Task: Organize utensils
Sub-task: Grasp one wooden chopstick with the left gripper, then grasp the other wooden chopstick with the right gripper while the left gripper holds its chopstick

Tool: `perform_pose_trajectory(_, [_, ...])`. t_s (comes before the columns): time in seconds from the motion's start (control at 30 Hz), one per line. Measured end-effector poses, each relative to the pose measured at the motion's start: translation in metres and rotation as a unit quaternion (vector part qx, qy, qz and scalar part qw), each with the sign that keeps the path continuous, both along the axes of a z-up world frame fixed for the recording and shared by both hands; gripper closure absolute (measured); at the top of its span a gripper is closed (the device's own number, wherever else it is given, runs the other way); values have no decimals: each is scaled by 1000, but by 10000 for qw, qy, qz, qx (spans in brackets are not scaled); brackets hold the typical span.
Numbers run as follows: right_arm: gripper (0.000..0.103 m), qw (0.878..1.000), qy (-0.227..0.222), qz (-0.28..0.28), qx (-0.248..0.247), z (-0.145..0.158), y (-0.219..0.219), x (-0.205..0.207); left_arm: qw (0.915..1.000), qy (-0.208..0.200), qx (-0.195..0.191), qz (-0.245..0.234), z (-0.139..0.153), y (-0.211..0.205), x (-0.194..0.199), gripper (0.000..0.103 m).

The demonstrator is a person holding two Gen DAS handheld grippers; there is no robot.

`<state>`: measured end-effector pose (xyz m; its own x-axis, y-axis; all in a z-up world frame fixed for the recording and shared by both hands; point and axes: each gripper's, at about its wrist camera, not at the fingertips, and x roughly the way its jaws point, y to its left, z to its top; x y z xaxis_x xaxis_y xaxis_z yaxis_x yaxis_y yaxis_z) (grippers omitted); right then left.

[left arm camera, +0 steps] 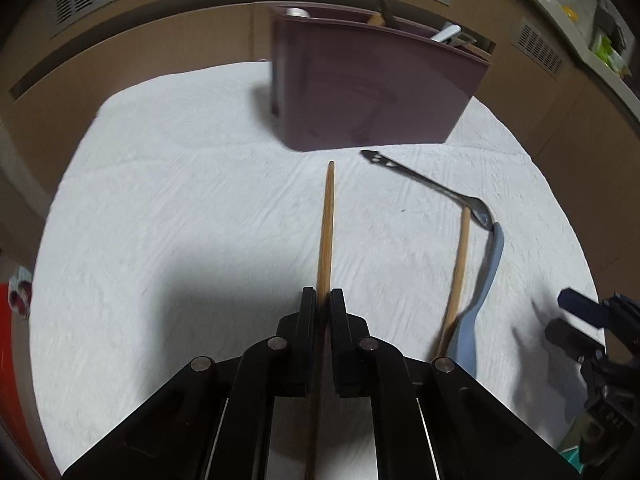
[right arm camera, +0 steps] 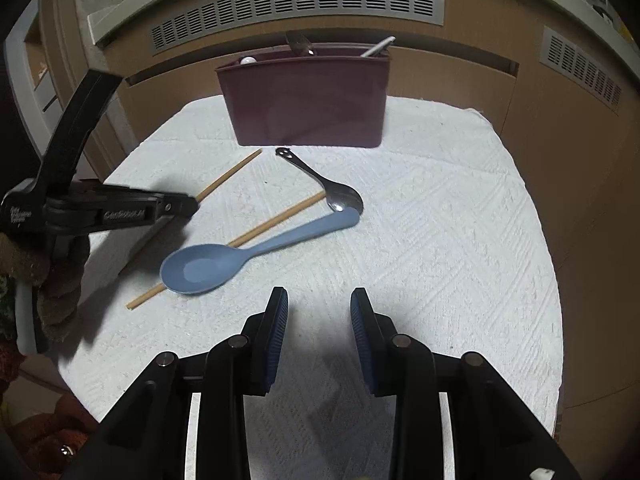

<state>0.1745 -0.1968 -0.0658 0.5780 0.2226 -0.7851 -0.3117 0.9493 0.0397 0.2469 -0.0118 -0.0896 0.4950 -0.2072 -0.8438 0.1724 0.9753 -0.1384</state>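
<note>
Left claw (left arm camera: 322, 300) clamped on chopstick (left arm camera: 326, 220); right claw (right arm camera: 319, 308) wide, nothing held, w/ blue spoon (right arm camera: 208, 266) just ahead.

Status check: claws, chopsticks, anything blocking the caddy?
Left claw shut on chopstick. Right claw open, empty. Second chopstick under blue spoon. Path to caddy unobstructed.

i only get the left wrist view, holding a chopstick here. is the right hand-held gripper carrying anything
Observer: No, the right hand-held gripper is open and empty.
Operator: that metal thing ahead, fork or spoon
Observer: A metal spoon. Its bowl touches the handle tip of the blue spoon.
Operator: and the other chopstick
Observer: The second chopstick runs under the blue spoon's bowl and sticks out past it.
</note>
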Motion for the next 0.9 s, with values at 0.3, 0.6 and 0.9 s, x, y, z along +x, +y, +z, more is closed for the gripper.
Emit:
perform_pose_trajectory(0.3, [71,9996,260,-75,101,6,7,26,9952,-147,-568,787,0,66,-40,97])
perform_pose_trajectory(0.6, [72,9963,427,273,-695,-3,74,63,9877,-325,-1064,1097,1,91,-59,97])
perform_pose_trajectory(0.9, [73,9923,1040,554,-385,-24,122,87,9871,-195,-1189,1058,-7,95,-63,97])
